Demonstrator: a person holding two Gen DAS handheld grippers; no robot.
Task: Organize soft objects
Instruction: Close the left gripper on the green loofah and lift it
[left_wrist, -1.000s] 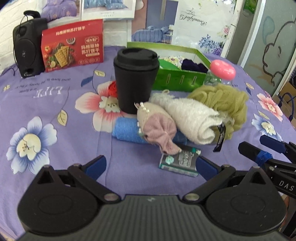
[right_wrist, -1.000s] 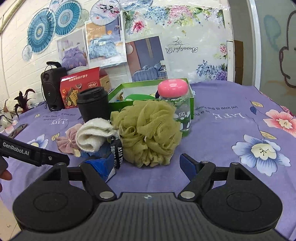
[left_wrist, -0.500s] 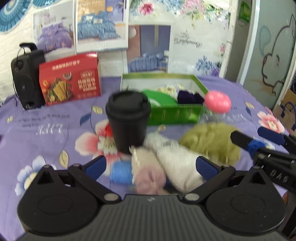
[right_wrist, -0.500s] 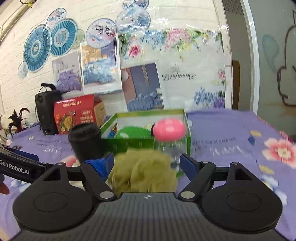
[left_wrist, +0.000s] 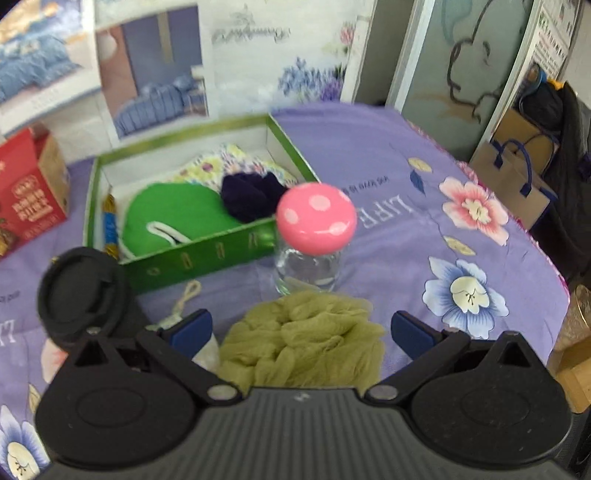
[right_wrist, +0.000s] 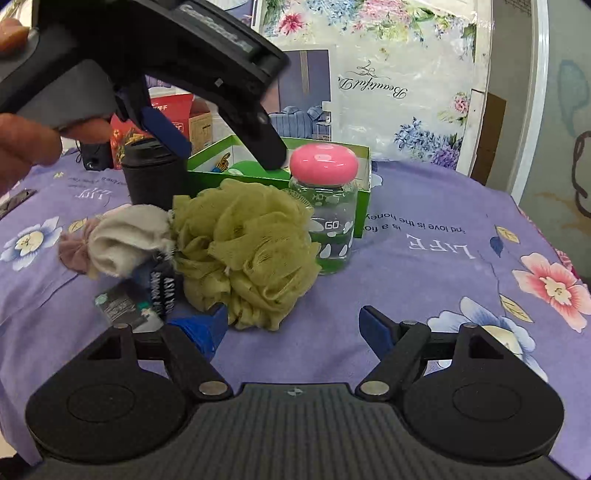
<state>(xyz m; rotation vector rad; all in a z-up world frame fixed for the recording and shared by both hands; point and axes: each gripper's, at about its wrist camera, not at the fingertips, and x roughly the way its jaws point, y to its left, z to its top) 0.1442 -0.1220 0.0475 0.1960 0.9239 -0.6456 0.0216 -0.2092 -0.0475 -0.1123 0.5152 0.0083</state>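
Note:
An olive mesh bath pouf (left_wrist: 303, 339) (right_wrist: 243, 251) lies on the purple cloth. My left gripper (left_wrist: 301, 328) hangs open above it, one finger on each side; in the right wrist view it (right_wrist: 218, 147) shows from the side, raised over the pouf. Left of the pouf lie a rolled white towel (right_wrist: 125, 240) and a pink cloth (right_wrist: 72, 247). Behind stands an open green box (left_wrist: 207, 254) (right_wrist: 364, 184) holding a green pouch (left_wrist: 177, 218), a dark blue cloth (left_wrist: 251, 194) and a floral cloth (left_wrist: 232, 162). My right gripper (right_wrist: 291, 325) is open and empty, low in front of the pouf.
A glass jar with a pink lid (left_wrist: 314, 240) (right_wrist: 325, 206) stands right behind the pouf. A black lidded cup (left_wrist: 83, 291) (right_wrist: 155, 177) stands to the left. A small dark packet (right_wrist: 125, 302) lies by the towel. A red cracker box (left_wrist: 29, 199) sits at the back left.
My left gripper has risen and swung right, from facing the towel pile to hanging over the pouf. My right gripper dipped toward the box and came back in front of the pouf.

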